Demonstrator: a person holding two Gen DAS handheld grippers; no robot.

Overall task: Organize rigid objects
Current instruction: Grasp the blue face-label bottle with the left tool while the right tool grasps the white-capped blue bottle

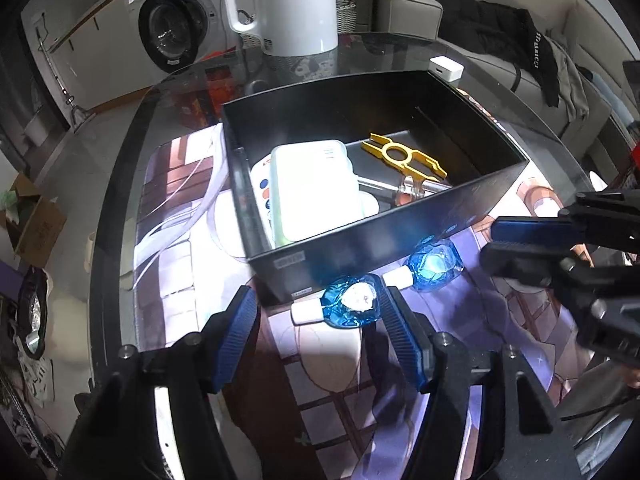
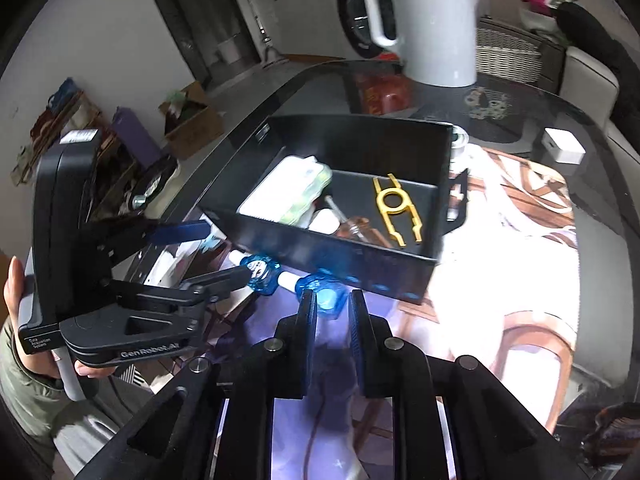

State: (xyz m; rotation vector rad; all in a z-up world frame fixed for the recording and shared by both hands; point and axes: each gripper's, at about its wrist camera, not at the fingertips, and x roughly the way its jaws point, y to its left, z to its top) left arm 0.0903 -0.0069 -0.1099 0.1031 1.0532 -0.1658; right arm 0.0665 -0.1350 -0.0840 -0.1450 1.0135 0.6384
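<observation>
Two small blue faceted bottles with white caps lie on the mat against the near wall of a black box (image 1: pixel 360 240). My left gripper (image 1: pixel 318 304) is open around the left bottle (image 1: pixel 352 306), jaws either side. My right gripper (image 2: pixel 333 304) is open, close around the right bottle (image 2: pixel 326 294), which also shows in the left wrist view (image 1: pixel 434 266). The left bottle (image 2: pixel 262 274) and left gripper (image 2: pixel 224 252) show in the right wrist view. In the box (image 2: pixel 340 248) lie a white case (image 1: pixel 316 188), a yellow tool (image 1: pixel 404 156) and a clear-handled item (image 1: pixel 412 192).
A white kettle (image 1: pixel 288 4) stands behind the box on the glass table (image 1: pixel 120 216). A small white block (image 1: pixel 446 68) sits at the back right. A printed mat (image 2: pixel 500 264) covers the table. A washing machine and cardboard boxes are on the floor beyond.
</observation>
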